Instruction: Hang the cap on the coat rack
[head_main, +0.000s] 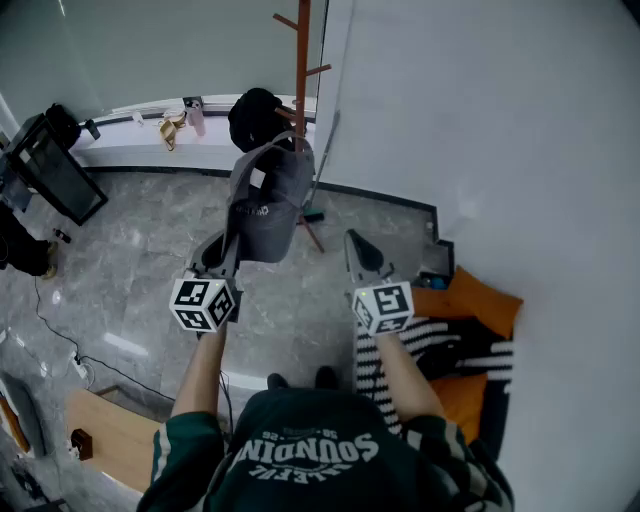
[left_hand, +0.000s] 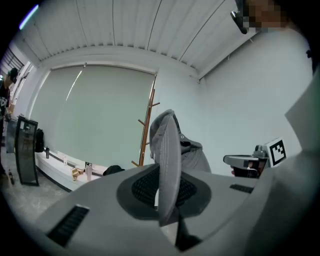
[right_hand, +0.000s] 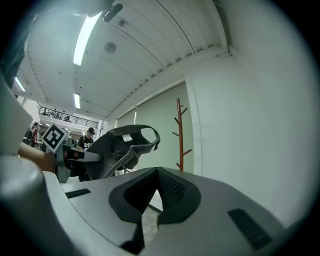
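A grey cap (head_main: 268, 205) hangs in the air, pinched by its brim in my left gripper (head_main: 230, 246), which is shut on it. In the left gripper view the brim (left_hand: 168, 170) stands edge-on between the jaws. The brown wooden coat rack (head_main: 302, 60) rises just beyond the cap, next to the white wall; it also shows as the coat rack (left_hand: 146, 127) and the coat rack (right_hand: 179, 135) in the gripper views. My right gripper (head_main: 353, 240) is shut with nothing in it, to the right of the cap and apart from it. From the right gripper (right_hand: 158, 171) the cap (right_hand: 120, 147) is up on the left.
A black item (head_main: 258, 117) sits low at the rack. A window ledge (head_main: 130, 150) with a bottle (head_main: 195, 116) runs behind. A dark screen (head_main: 50, 168) stands at left. Orange and striped cloths (head_main: 470, 320) lie at right by the white wall (head_main: 520, 120).
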